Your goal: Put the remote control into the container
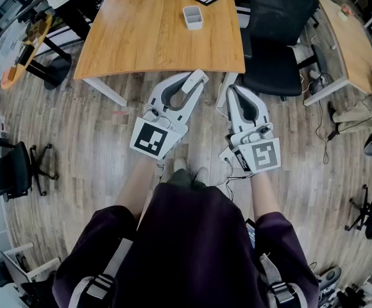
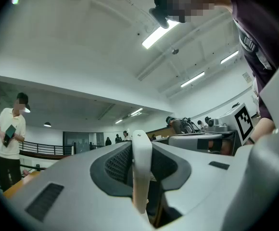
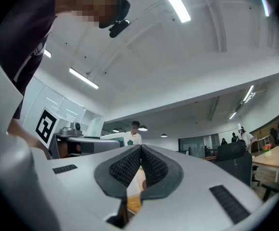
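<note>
Left gripper clamps the remote control; right gripper closed, empty. We judge the remote light, rigid, slick; grip mid-body.

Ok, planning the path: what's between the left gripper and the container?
Nothing: in the head view only bare table separates the left gripper from the container.
</note>
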### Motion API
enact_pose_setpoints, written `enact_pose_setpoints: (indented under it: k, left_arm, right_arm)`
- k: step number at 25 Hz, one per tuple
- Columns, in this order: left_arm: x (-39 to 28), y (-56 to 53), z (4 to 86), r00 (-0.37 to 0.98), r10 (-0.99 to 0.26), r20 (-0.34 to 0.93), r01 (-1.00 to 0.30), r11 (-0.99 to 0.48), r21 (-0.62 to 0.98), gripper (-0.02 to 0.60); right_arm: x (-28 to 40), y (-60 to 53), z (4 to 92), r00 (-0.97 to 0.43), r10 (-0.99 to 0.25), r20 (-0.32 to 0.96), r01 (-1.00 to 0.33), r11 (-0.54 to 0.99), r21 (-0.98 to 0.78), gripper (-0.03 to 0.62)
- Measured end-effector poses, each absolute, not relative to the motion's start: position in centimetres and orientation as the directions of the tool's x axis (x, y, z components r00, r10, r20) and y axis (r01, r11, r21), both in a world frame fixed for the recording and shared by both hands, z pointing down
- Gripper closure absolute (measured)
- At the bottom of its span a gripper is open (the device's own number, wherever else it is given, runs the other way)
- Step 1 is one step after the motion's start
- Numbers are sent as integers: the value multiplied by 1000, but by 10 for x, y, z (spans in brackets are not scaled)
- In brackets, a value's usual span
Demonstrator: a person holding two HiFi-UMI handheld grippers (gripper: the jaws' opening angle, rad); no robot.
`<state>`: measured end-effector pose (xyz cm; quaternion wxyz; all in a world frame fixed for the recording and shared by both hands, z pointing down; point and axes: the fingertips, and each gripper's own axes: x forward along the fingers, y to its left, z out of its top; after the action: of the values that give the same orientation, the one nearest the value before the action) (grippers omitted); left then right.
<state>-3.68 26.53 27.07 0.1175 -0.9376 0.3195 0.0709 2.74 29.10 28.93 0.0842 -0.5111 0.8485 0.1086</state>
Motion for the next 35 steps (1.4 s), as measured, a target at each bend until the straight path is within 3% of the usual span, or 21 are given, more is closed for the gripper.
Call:
enact_pose_setpoints:
  k: [35]
  left_arm:
    - [-46,60,315,806,-571,-154,-590,-794,-148,489]
  right_arm:
    - [17,92,333,-427,-884,-190,-903,426,47,577]
